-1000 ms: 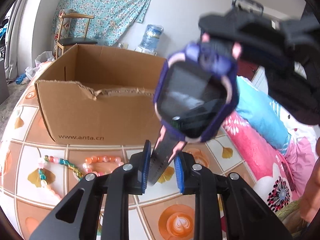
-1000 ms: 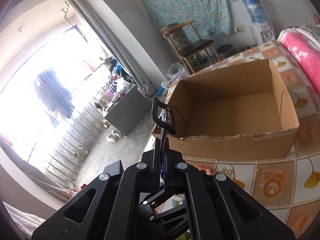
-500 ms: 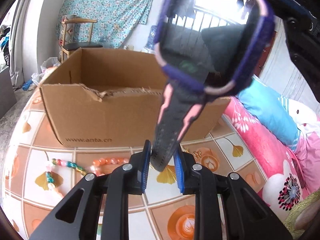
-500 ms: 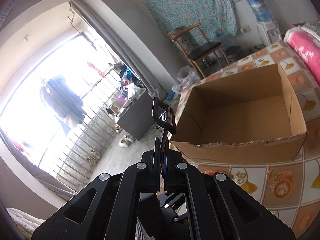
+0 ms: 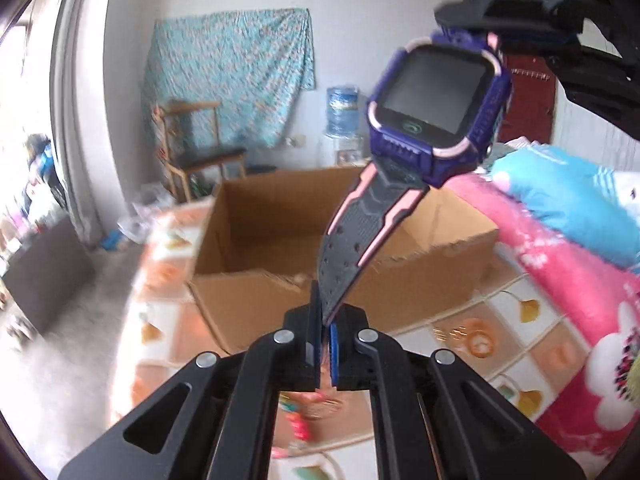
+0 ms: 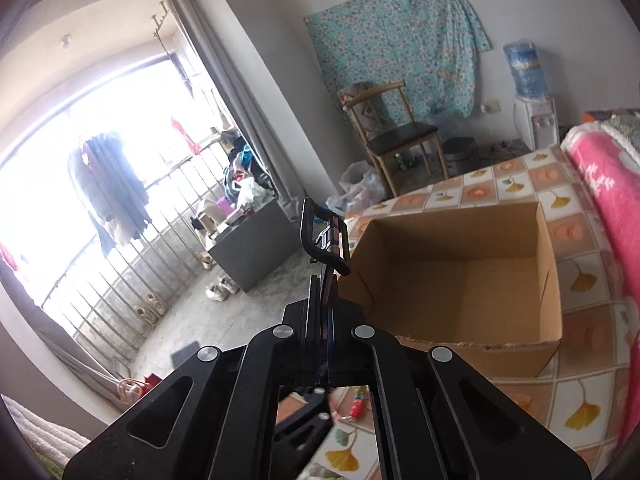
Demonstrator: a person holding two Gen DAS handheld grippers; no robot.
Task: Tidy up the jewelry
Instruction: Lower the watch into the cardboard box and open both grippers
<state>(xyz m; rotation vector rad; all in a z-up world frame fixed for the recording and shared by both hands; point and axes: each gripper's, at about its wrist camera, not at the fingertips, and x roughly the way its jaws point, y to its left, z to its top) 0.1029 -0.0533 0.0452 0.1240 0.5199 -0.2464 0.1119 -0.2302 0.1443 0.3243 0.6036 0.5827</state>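
Both pairs of fingers are closed on the watch (image 5: 436, 120): left gripper (image 5: 325, 330) pinches its strap tip, right gripper (image 6: 325, 296) its buckle end. It hangs above the cardboard box (image 6: 460, 276), which looks empty; beads (image 6: 356, 406) remain on the table (image 6: 580, 320).

The things rest on a bed spread with a tiled-pattern cover (image 6: 516, 182), orange and white squares printed with yellow ginkgo leaves and coffee cups. An open brown cardboard box (image 6: 550, 280) sits directly on the cover, upright, its flaps gone and its near rim torn. In front of the box, nearer the cameras, colourful bead strings (image 6: 357, 404) lie on the cover, blurred. Along the right side lies a pink flowered blanket (image 5: 568, 280), with a blue pillow (image 5: 560, 200) on top of it.
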